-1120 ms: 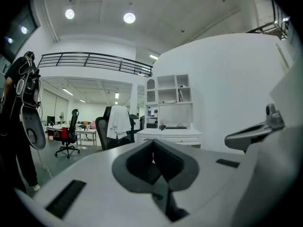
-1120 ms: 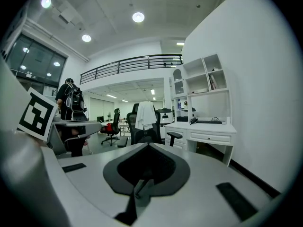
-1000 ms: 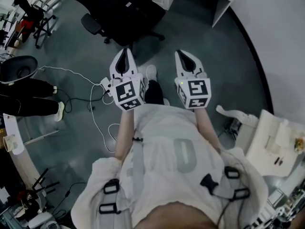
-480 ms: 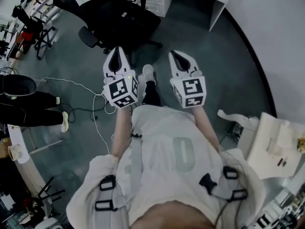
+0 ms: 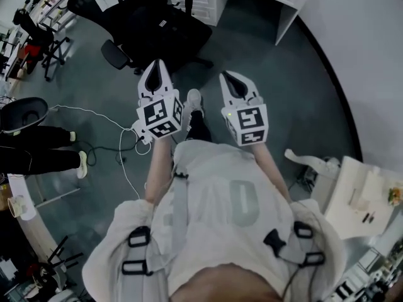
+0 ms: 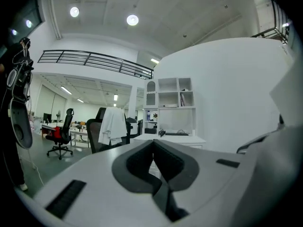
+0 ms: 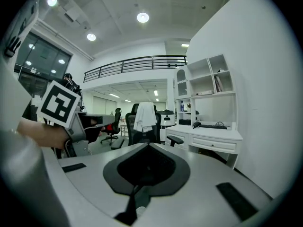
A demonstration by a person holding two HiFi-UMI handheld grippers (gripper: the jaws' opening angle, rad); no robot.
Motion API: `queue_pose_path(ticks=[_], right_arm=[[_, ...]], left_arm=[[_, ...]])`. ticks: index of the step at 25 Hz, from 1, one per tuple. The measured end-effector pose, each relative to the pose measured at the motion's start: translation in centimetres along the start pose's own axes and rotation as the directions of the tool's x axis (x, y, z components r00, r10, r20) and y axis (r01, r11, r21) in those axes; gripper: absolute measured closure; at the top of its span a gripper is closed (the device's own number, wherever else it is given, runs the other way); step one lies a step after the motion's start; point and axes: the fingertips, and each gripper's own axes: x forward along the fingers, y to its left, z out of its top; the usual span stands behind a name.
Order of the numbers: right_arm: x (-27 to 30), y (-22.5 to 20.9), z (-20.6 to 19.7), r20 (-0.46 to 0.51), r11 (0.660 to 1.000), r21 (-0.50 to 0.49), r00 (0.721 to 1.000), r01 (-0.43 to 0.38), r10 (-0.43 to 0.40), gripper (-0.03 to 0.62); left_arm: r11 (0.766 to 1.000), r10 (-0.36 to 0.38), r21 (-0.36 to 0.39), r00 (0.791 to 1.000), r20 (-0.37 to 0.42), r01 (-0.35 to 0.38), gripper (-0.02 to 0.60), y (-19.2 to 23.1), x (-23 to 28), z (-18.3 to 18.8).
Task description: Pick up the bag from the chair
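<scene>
My left gripper (image 5: 158, 68) has its jaws pressed together with nothing between them. My right gripper (image 5: 230, 79) is the same: closed tight and empty. I hold both out in front of the body, side by side and a little apart, tips forward and roughly level. I judge that to be a carrying pose, since nothing is within reach to grasp and closed jaws are less likely to snag.

Past the tips stands the black office chair (image 5: 113, 54), well apart from both grippers. A dark bulk sits on its seat, which I take to be the bag (image 5: 162, 29). It is black on black, so I cannot make out a strap or handle. In the gripper views the chair's back faces me with a white cloth (image 7: 145, 115) draped over it, and that hides the seat from those cameras. To the right of the chair is a white desk (image 7: 213, 138), with its corner close beside it.

A pale cable (image 5: 123, 150) loops over the floor (image 5: 283, 87) to my left, off the direct line to the chair.

The pickup has not begun. I reckon the jaws must open before either gripper gets to the bag, and a soft bag may sag unless it is taken by a strap.
</scene>
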Motion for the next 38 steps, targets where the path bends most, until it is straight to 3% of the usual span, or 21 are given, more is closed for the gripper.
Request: queue_pose_path(ticks=[11, 20, 26, 38], right_arm=[[7.4, 1.1, -1.6, -0.049, 0.998, 0.031, 0.997, -0.056, 0.057, 0.588], [20.5, -1.8, -0.5, -0.119, 0.997, 0.053, 0.990, -0.064, 0.070, 0.588], [30.4, -3.5, 1.9, -0.152, 0.999, 0.046, 0.988, 0.000, 0.007, 0.588], [45.3, -5.0, 4.4, -0.192, 0.997, 0.064, 0.980, -0.047, 0.059, 0.588]], left_arm=[[1.000, -0.013, -0.001, 0.995, -0.094, 0.013, 0.575, 2.3, 5.9, -3.9], [1.000, 0.020, -0.002, 0.994, -0.108, -0.020, 0.575, 8.4, 16.8, -3.7], [0.999, 0.018, -0.042, 0.991, -0.133, -0.023, 0.575, 14.4, 24.6, -3.6], [0.992, 0.057, -0.101, 0.982, -0.179, -0.076, 0.574, 21.9, 37.2, -4.3]])
